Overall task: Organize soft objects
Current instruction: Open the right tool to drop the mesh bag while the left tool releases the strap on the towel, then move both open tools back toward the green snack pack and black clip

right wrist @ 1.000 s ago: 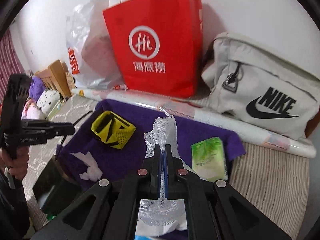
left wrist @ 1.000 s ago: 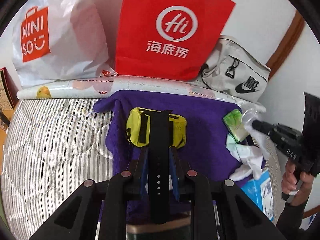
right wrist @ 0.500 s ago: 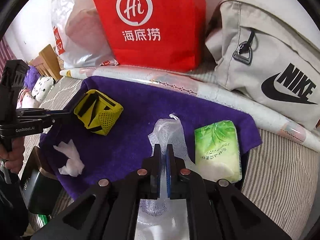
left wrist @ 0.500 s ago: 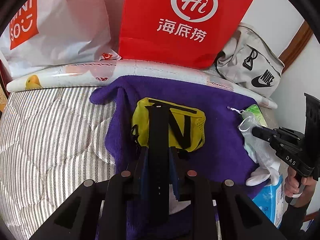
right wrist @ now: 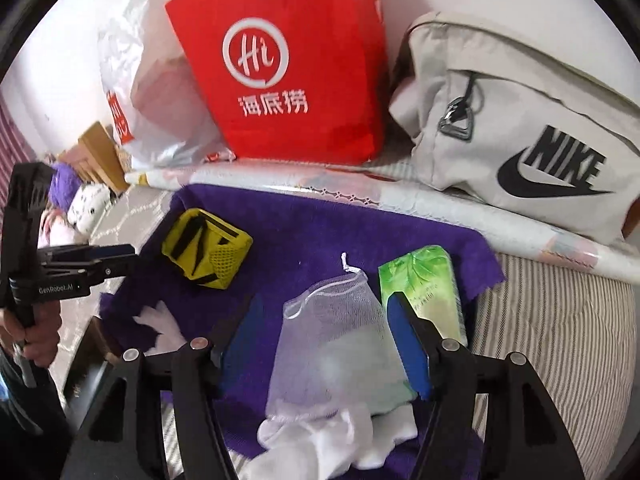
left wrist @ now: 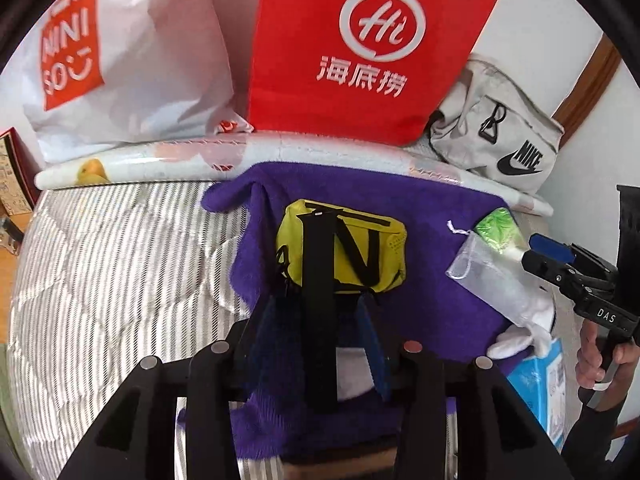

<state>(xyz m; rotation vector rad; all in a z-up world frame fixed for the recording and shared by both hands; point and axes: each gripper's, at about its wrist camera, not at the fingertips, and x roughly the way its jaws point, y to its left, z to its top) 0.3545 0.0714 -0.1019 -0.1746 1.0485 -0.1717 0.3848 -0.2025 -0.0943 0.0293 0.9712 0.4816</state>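
Observation:
A yellow pouch with a black strap lies on the purple towel. My left gripper is opening. The strap runs loose between its blue pads, with a gap on each side. My right gripper is also opening. A white mesh drawstring bag rests on the towel between its pads without being squeezed. A green tissue pack lies just to the right of the bag. White cloth is bunched below it.
A red paper bag, a white Miniso bag and a grey Nike bag stand along the wall behind a rolled sheet. The striped mattress extends left. A crumpled white tissue and a blue box lie near the towel's edge.
Both grippers went from shut to open. The left let go of the black strap with the pouch down on the towel. The right lowered the mesh bag and released it beside the green pack.

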